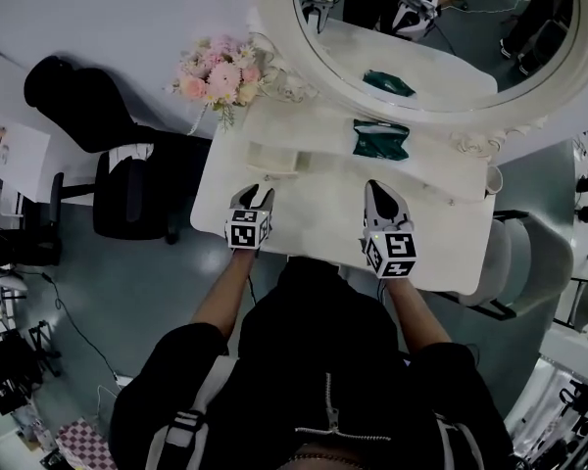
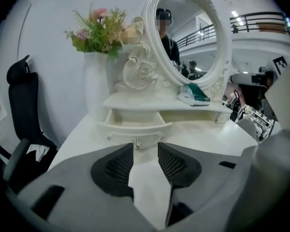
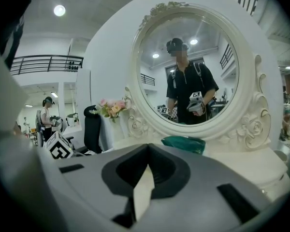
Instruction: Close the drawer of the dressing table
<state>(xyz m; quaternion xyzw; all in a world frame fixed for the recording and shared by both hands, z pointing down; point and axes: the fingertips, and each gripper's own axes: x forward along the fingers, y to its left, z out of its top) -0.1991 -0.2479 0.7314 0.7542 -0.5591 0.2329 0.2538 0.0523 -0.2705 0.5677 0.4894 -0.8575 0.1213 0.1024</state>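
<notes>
The white dressing table [image 1: 318, 225] has a small drawer [image 1: 272, 160] pulled out under its raised shelf, on the left side. In the left gripper view the drawer [image 2: 134, 127] stands open straight ahead, its knob [image 2: 137, 144] facing me. My left gripper [image 1: 254, 200] hovers over the tabletop just in front of the drawer, apart from it; its jaws [image 2: 146, 146] are open with nothing between them. My right gripper [image 1: 377, 192] hangs over the table's middle, its tips [image 3: 147, 149] closed together and empty.
A green pouch [image 1: 380, 139] lies on the shelf below the oval mirror [image 1: 441, 27]. A pink bouquet [image 1: 220, 71] stands at the table's back left corner. A black office chair [image 1: 127, 179] is left of the table, a white seat [image 1: 529, 258] to its right.
</notes>
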